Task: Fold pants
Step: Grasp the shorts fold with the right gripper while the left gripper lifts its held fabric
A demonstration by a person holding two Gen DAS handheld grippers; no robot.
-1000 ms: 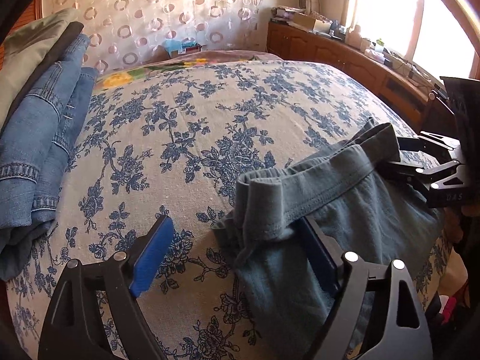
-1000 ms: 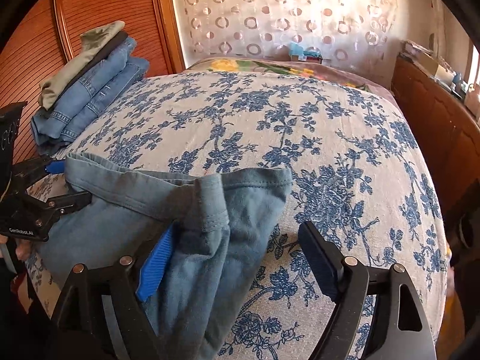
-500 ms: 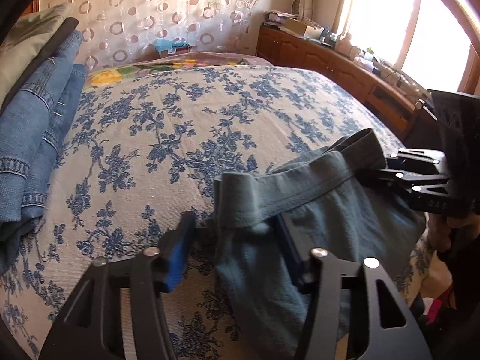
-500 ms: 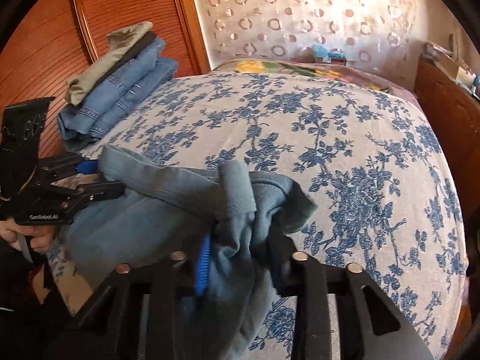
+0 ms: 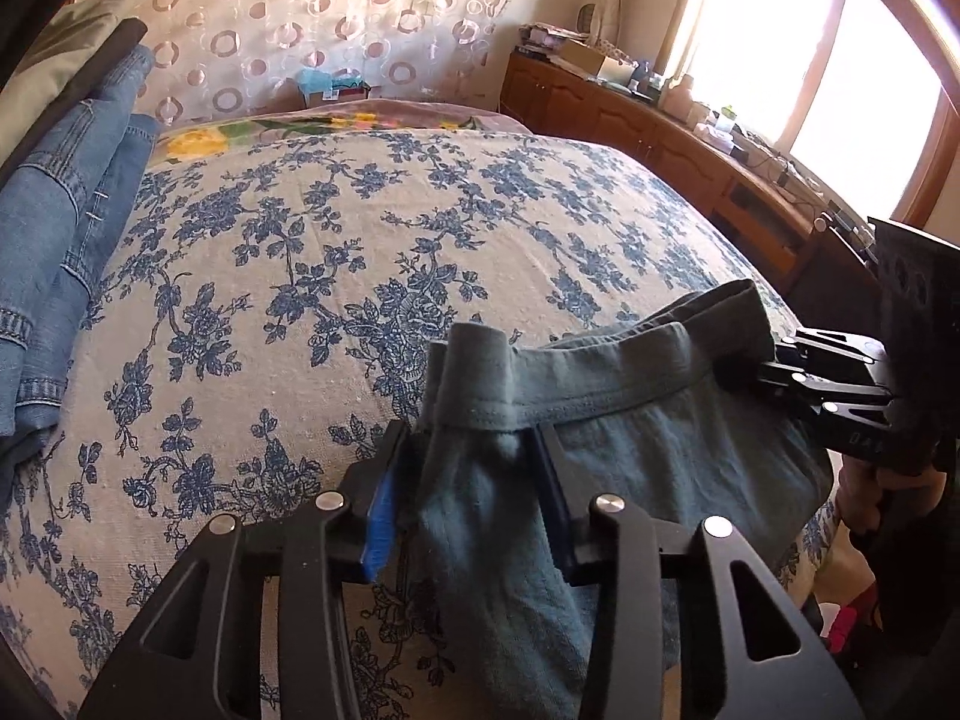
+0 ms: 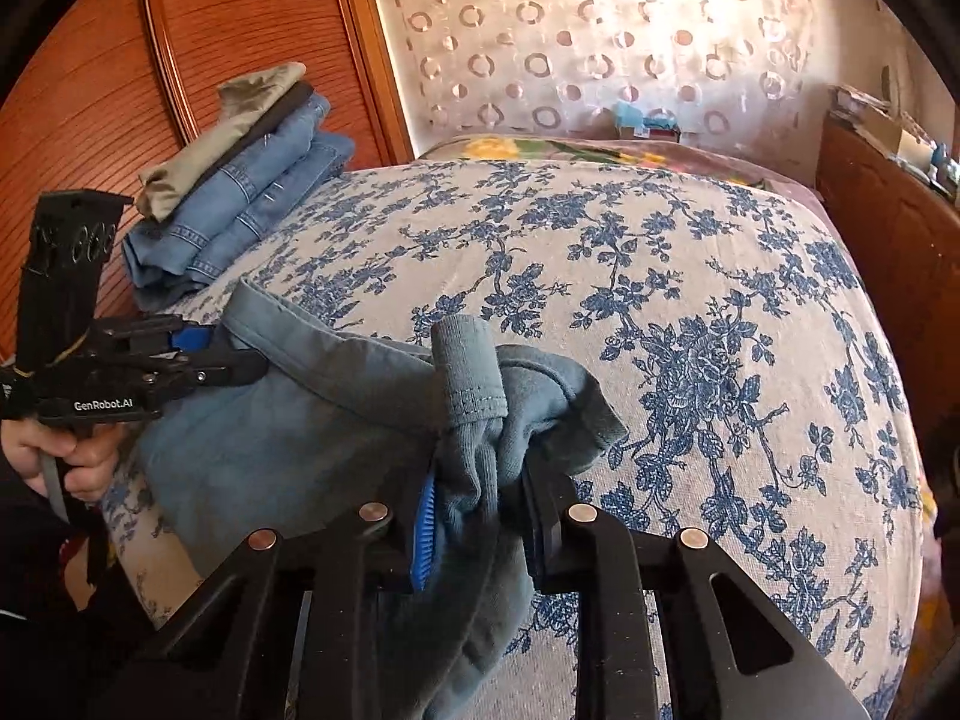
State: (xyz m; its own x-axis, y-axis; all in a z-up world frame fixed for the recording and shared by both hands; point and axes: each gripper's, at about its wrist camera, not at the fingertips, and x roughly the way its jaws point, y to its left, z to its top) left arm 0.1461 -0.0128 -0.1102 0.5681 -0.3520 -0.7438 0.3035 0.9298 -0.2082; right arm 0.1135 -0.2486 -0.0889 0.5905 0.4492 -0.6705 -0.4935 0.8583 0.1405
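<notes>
Grey-blue pants (image 5: 660,438) lie bunched at the near edge of the flowered bedspread (image 5: 360,240), waistband facing the bed. My left gripper (image 5: 468,438) has its jaws closing on one end of the waistband, and the blue pads press the gathered cloth. In the right wrist view my right gripper (image 6: 480,474) is closing on the other end of the pants (image 6: 288,420), pinching a fold. Each gripper appears in the other's view: the right gripper (image 5: 738,372) at the right, the left gripper (image 6: 240,354) at the left, held by a hand (image 6: 72,456).
A stack of folded jeans (image 5: 54,252) with an olive garment on top sits at the bed's left side, also seen as the jeans stack (image 6: 252,198). A wooden sideboard (image 5: 690,162) runs under the window on the right. A wooden wardrobe (image 6: 120,90) stands behind the stack.
Both grippers went from wide open around the waistband to pinched on it. The cloth has bunched up between the pads, and the right gripper shifted slightly sideways.
</notes>
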